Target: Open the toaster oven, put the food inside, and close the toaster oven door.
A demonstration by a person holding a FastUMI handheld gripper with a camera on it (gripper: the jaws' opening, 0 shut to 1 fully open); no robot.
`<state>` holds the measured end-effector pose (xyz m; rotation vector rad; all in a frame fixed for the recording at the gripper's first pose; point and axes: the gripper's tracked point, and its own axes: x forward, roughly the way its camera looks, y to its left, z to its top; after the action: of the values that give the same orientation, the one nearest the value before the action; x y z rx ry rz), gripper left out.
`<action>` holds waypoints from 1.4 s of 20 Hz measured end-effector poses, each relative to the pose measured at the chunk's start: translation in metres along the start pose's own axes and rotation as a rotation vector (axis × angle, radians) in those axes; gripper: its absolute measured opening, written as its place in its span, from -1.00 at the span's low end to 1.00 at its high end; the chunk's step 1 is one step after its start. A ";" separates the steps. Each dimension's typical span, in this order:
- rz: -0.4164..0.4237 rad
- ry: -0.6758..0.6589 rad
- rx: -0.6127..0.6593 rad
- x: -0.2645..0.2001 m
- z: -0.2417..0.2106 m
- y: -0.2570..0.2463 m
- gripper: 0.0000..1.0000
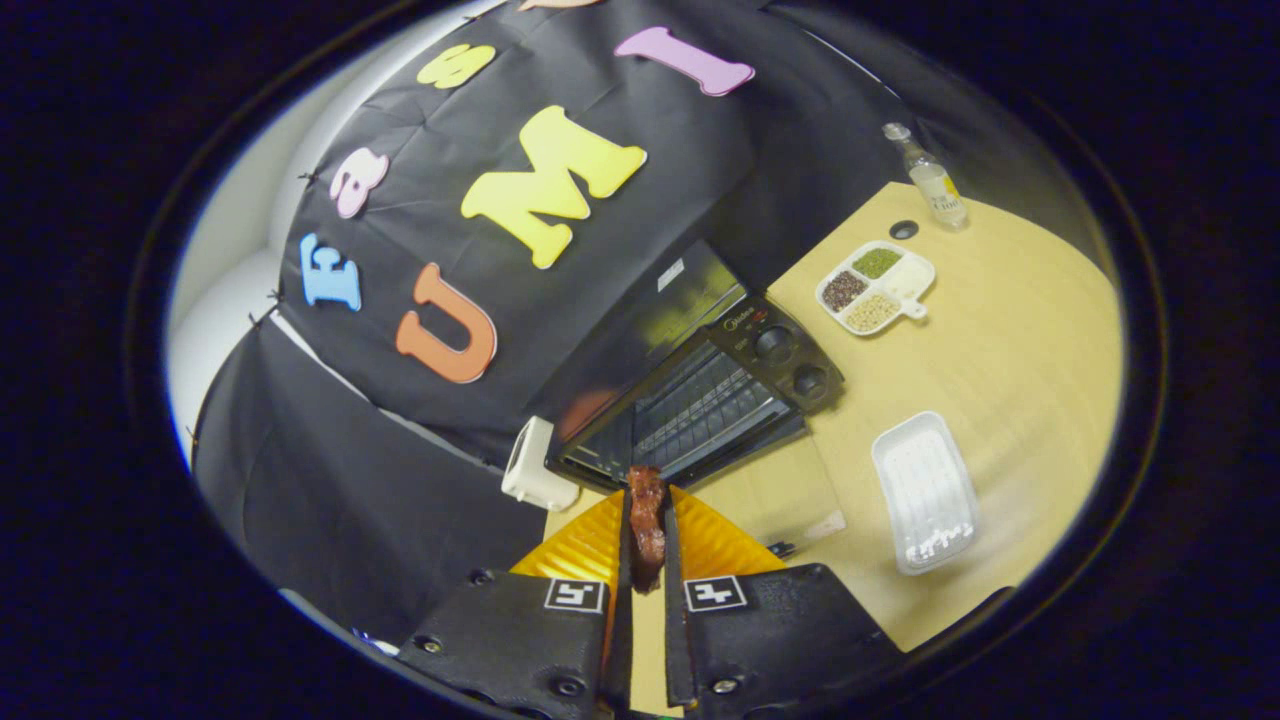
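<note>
Gripper view: the gripper (646, 530) is closed on the food (646, 522) — a dark reddish-brown strip of what looks like glazed meat, pinched between both fingers and standing up along them, its top end poking past the tips. It hangs above the table (1010, 360), just short of the oven (700, 385).

The oven sits just beyond the fingers, against the cloth wall. Its door (745, 445) looks to be let down toward the near side, and the wire rack (695, 405) shows in the open mouth; two knobs (792, 362) sit on the panel to the right of it. A small white box (533, 465) stands touching or nearly touching the oven's left end.

To the right of the oven, well apart, lies an empty white tray (925, 490). Farther off is a divided dish (877, 287) of grains and, beyond that, a small bottle (932, 182).

So the opening step seems done and the food is mid-carry. The next move calls for bringing the strip forward and level over the lowered door, clear of the frame, setting it on the rack, then spreading the fingers and backing out before the door is lifted shut — the strip looks sticky and may cling to a finger.
</note>
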<state>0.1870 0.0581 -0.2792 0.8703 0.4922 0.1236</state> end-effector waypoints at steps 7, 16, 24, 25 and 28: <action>-0.073 -0.155 0.121 0.087 0.003 -0.010 -0.68; -0.120 -0.260 0.199 0.205 0.010 -0.021 -0.68; -0.171 -0.272 0.160 0.243 0.007 -0.029 -0.64; -0.182 -0.278 0.152 0.243 0.009 -0.031 -0.63; -0.233 -0.281 0.097 0.241 0.009 -0.043 -0.11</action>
<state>0.3998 0.0966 -0.3943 0.9016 0.3342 -0.2358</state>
